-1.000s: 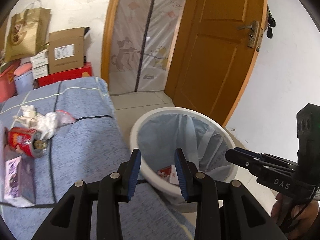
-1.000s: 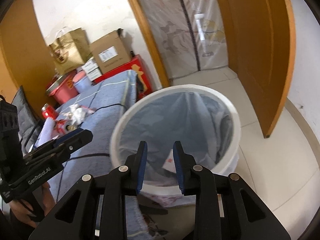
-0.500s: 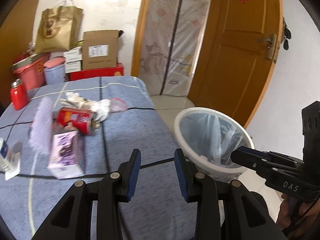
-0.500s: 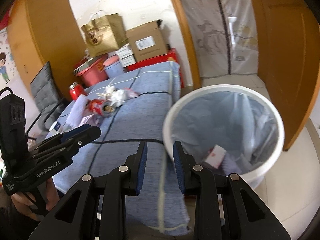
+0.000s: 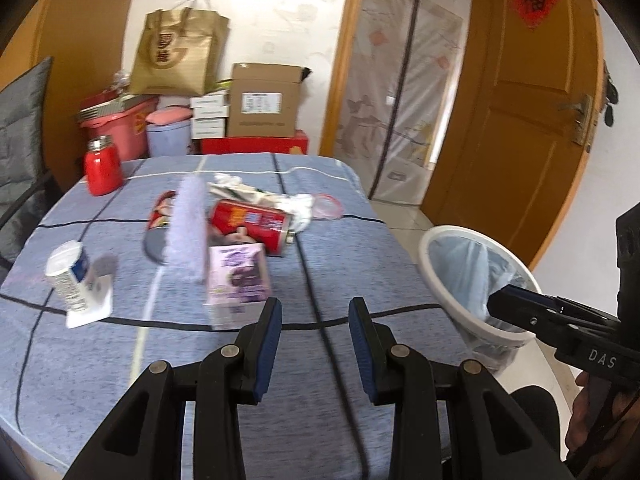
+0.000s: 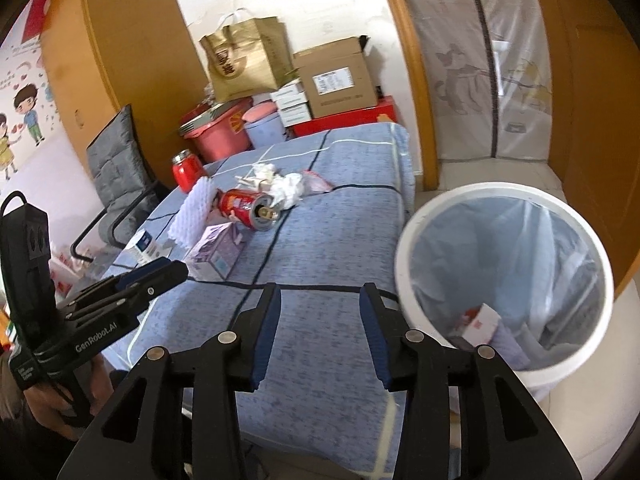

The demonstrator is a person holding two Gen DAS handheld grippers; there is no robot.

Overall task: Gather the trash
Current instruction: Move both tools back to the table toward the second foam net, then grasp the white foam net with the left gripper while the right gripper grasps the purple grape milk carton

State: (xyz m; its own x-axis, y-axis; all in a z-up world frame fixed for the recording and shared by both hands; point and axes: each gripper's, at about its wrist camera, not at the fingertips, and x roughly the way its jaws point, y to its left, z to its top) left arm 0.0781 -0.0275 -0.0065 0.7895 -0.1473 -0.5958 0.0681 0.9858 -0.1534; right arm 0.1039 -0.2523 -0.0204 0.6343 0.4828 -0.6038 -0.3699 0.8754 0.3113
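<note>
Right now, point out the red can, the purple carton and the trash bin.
red can [image 5: 250, 220], left wrist view, on its printed side.
purple carton [image 5: 238, 276], left wrist view, on its top face.
trash bin [image 6: 404, 248], right wrist view, on its white rim.

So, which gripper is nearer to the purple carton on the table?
Left. The left gripper hovers just short of the purple carton; the right gripper is further right, beside the bin.

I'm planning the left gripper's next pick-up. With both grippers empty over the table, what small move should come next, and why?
Probably ease the left gripper forward and slightly left toward the purple carton. Its jaws are open and empty, and the carton is the nearest trash piece ahead, in front of the red can and tissues. The bin waits at the table's right edge.
</note>
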